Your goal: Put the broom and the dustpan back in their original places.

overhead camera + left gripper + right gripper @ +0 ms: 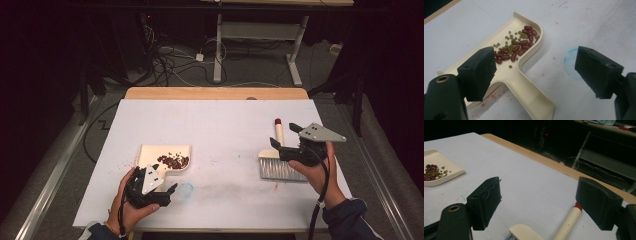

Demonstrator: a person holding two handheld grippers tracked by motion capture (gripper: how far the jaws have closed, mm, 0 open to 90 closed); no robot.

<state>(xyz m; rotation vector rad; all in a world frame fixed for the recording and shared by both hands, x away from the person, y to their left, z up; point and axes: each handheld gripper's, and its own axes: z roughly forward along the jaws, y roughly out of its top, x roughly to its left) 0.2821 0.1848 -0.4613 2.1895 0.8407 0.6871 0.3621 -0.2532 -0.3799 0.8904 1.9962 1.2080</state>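
In the high view, the left claw [167,192] sits at the near edge of the desk [225,125], jaws apart and holding nothing, just short of the dustpan [150,152]. The left gripper view shows what that view blurs: red and green beans [517,45] piled in the pan, its handle between the jaws. Farther right, the right claw [285,135] hangs open over the brush [277,167]; the right gripper view shows its red-tipped handle.

Dark room, white-topped bench [220,125] w/ wood edge at far side, grey floor [260,70], tangled cables [170,60], white desk legs [218,47] behind
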